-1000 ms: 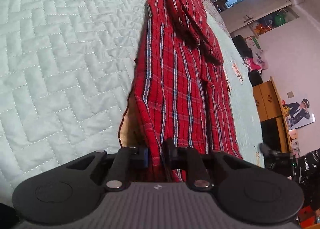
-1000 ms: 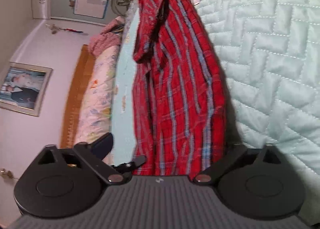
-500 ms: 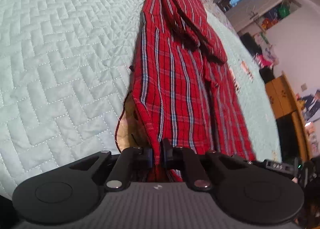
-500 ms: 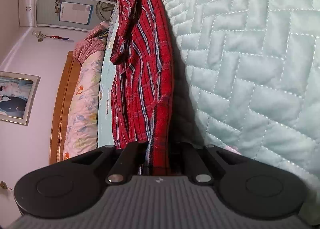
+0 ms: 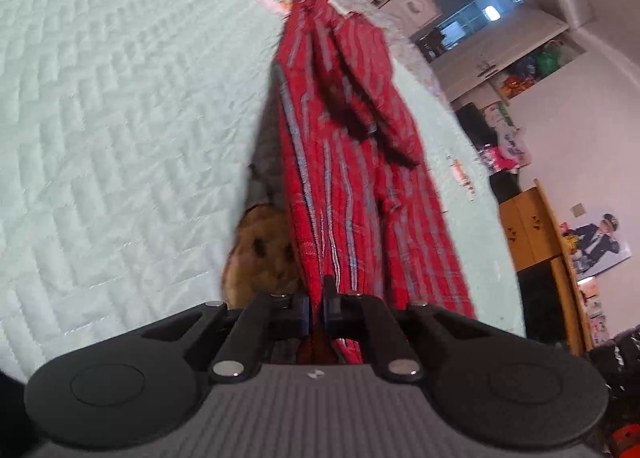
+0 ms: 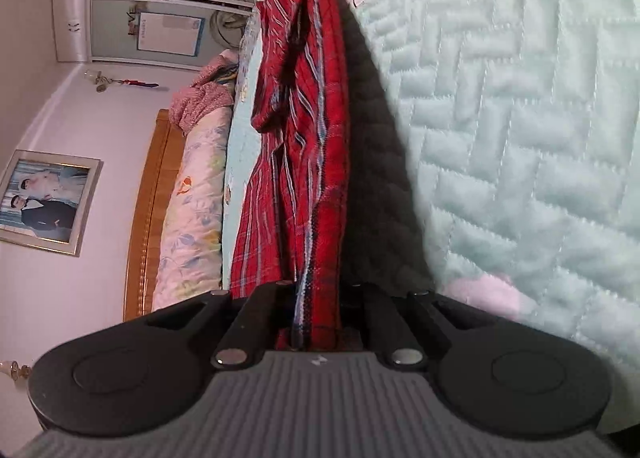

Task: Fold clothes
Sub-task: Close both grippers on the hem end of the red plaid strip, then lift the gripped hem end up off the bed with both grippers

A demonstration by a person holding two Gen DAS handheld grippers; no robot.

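A red plaid shirt (image 5: 344,162) lies stretched in a long band across a pale green quilted bedspread (image 5: 120,118). My left gripper (image 5: 316,300) is shut on one end of the shirt, and the cloth rises off the bed from its pads. In the right wrist view the same red plaid shirt (image 6: 308,162) runs away from my right gripper (image 6: 318,298), which is shut on the other end. A folded sleeve lies on top of the band. The shirt casts a dark shadow on the quilt beside it.
A brown embroidered patch (image 5: 262,254) shows on the quilt under the lifted cloth. A wooden headboard (image 6: 148,218), a floral pillow (image 6: 192,214) and a framed photo (image 6: 44,202) lie left of the right gripper. A wooden cabinet (image 5: 536,234) and shelves stand beyond the bed's edge.
The right gripper's jaws, open a second ago, have shut on the shirt's edge. The left gripper has tightened on its end and lifted it, so the cloth now hangs above the quilt.
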